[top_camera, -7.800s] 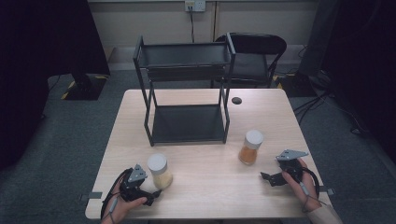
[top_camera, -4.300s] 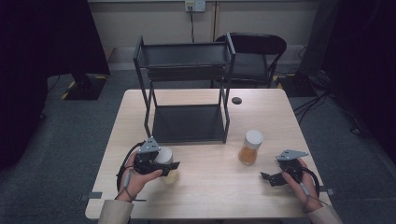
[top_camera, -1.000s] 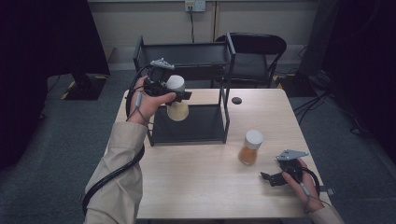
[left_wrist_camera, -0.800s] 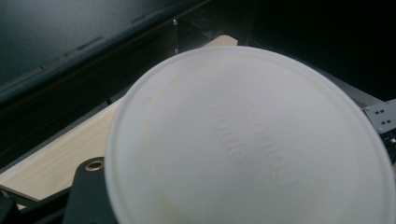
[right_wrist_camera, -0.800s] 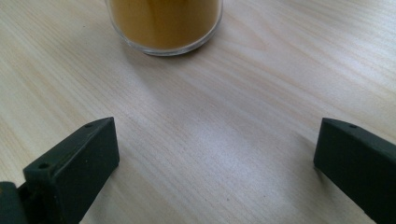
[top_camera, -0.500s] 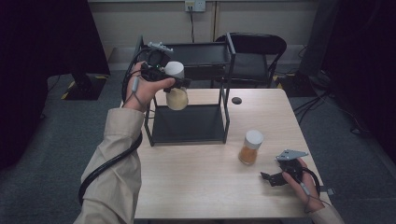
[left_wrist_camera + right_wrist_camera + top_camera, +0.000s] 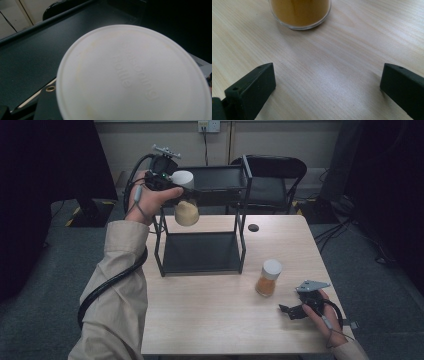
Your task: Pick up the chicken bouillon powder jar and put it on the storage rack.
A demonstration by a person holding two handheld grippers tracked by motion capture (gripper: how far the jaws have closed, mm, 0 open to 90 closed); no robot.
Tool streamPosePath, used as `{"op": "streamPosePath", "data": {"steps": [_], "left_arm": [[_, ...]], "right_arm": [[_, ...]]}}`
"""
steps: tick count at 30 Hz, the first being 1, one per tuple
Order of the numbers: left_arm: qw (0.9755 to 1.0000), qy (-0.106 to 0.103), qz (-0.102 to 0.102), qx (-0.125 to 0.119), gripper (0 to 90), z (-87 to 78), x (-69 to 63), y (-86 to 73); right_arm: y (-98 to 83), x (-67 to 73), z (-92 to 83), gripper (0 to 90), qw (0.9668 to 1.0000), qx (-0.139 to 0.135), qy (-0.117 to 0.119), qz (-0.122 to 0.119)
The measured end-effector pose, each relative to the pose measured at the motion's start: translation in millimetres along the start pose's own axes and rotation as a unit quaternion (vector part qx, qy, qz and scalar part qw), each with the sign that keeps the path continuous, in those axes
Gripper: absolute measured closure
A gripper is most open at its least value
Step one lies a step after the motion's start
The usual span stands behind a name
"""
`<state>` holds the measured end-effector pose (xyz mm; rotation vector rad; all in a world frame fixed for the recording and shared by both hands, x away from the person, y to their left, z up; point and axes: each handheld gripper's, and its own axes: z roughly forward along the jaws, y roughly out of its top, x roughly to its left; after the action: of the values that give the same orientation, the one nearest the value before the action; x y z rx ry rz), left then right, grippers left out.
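**Pale jar lifted to the rack top; amber jar on the table**

A light wood table [image 7: 210, 320] stands on grey carpet, with dark curtains at far left and right. A pale wall with a socket [image 7: 209, 125] runs along the far side, and a black chair [image 7: 272, 175] sits beyond the table's far edge. A black two-tier rack [image 7: 202, 220] stands on the far left part of the table, and a small dark disc [image 7: 253, 227] lies just right of it.

Half a second ago the left hand held the pale jar a little lower, near the rack's near left post; now it is higher and farther, level with the top shelf. 7.8 s ago that jar stood on the near left of the table. The right hand and amber jar have not moved.

The left gripper [image 7: 167, 177] is clamped on the pale jar [image 7: 185, 202], which hangs tilted at the rack's top left corner, white lid [image 7: 132, 75] up. In the left gripper view the lid hides the jaws, with the dark shelf behind.

The amber jar [image 7: 268, 278] stands upright right of the rack. The right gripper [image 7: 289, 310] rests on the table near right, jaws wide apart and holding nothing, the amber jar just beyond them.
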<state>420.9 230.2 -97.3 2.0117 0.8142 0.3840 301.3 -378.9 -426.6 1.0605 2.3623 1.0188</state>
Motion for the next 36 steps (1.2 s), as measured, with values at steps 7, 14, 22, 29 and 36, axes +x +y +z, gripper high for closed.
{"op": "streamPosePath", "data": {"steps": [7,14,22,29,36], "left_arm": [[1.0,0.001,0.002,-0.008,35.0,-7.3,6.7,14.7],[0.9999,0.003,0.006,-0.008,35.0,-9.8,12.0,36.7],[0.9998,0.01,0.009,-0.014,35.0,-7.4,23.3,54.1],[0.9994,0.028,0.003,-0.018,35.0,-1.6,36.2,62.9],[0.9992,0.037,-0.001,-0.014,35.0,10.9,50.5,64.8]], "right_arm": [[0.0,-0.1,0.0,0.0,1.0,0.0,0.0,0.0],[0.0,0.0,0.0,0.0,1.0,0.0,0.0,0.0],[0.1,-0.1,0.0,0.0,1.0,0.0,0.0,0.0],[0.2,-0.3,0.0,0.0,1.0,0.0,0.0,-0.001],[0.2,-0.2,0.0,0.0,1.0,0.0,0.0,0.0]]}}
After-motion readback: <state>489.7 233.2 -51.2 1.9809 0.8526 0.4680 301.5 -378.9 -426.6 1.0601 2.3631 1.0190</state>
